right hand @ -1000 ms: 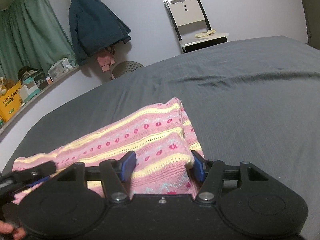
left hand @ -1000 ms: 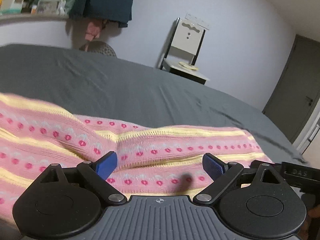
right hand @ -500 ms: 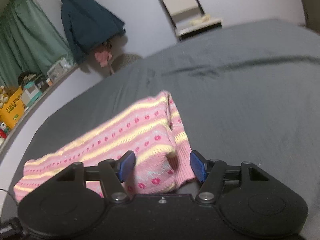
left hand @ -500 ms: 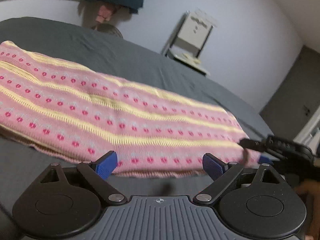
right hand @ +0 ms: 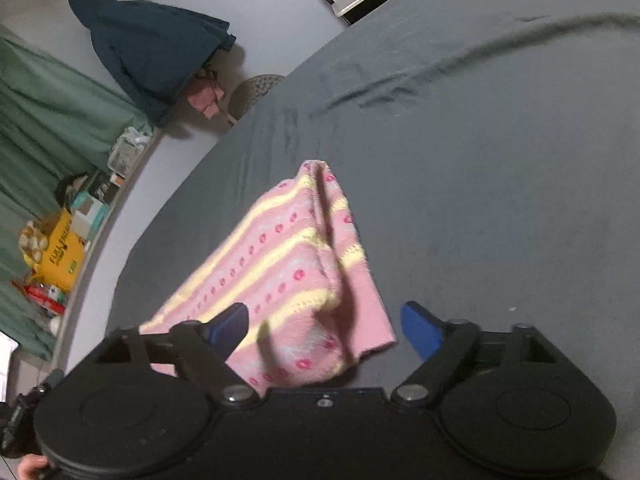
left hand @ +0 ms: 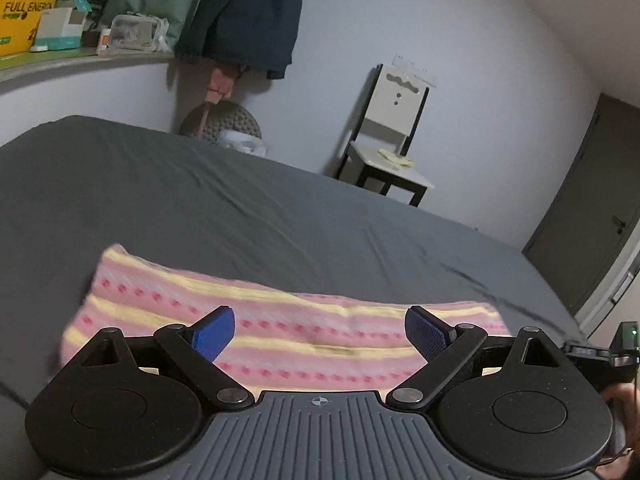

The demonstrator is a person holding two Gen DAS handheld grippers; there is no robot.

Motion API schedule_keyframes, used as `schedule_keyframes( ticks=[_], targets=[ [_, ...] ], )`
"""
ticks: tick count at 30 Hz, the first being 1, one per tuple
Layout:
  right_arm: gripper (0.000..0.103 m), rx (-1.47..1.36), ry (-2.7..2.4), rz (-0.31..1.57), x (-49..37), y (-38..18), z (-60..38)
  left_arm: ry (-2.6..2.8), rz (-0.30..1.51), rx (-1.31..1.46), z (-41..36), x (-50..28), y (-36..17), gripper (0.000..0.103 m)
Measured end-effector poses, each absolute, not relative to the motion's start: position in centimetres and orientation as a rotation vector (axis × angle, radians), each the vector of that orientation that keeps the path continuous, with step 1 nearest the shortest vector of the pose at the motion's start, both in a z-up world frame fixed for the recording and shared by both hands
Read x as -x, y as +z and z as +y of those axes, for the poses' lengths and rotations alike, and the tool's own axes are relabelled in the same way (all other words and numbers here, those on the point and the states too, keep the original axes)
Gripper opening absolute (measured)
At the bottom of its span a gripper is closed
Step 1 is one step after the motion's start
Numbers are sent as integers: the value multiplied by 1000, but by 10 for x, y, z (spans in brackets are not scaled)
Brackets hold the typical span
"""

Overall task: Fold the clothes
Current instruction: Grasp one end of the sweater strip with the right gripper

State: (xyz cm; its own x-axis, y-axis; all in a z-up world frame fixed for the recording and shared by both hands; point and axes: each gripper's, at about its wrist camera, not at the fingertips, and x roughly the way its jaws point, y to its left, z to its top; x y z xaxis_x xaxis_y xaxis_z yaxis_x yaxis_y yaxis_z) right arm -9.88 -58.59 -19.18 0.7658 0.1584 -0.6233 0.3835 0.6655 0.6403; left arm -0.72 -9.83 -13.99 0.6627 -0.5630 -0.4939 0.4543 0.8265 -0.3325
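A pink knit garment with yellow stripes and red dots lies folded into a long band on the dark grey bed sheet. My left gripper is open and empty just above its near edge. In the right wrist view the garment lies as a folded wedge with its corner between my fingers. My right gripper is open and holds nothing; the cloth rests on the bed below it.
A chair stands by the far wall past the bed. A dark jacket hangs on the wall by a green curtain. A ledge holds boxes. A door is on the right.
Both grippers have pulled back from the garment and lifted. The right gripper has let go of the corner, which now lies flat. The garment sits folded narrower than a second ago.
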Motion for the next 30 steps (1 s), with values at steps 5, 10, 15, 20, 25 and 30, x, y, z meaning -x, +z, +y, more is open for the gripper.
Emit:
schedule_keyframes(
  ticks=[5, 10, 15, 20, 25, 30],
  targets=[
    [75, -739, -133, 743, 91, -189, -575, -616, 612, 251, -84, -3, -146, 93],
    [39, -797, -119, 718, 97, -193, -578, -558, 649, 273, -79, -9, -160, 93],
    [27, -760, -208, 687, 94, -190, -561, -542, 695, 411, -62, -20, -172, 93],
    [23, -523, -300, 616, 81, -138, -515, -414, 686, 426, -42, -23, -173, 93],
    [22, -211, -289, 522, 56, -73, -433, -366, 656, 518, -15, -24, -174, 93],
    [21, 63, -172, 472, 26, -38, -340, -355, 635, 656, 9, -26, -182, 93]
  ],
)
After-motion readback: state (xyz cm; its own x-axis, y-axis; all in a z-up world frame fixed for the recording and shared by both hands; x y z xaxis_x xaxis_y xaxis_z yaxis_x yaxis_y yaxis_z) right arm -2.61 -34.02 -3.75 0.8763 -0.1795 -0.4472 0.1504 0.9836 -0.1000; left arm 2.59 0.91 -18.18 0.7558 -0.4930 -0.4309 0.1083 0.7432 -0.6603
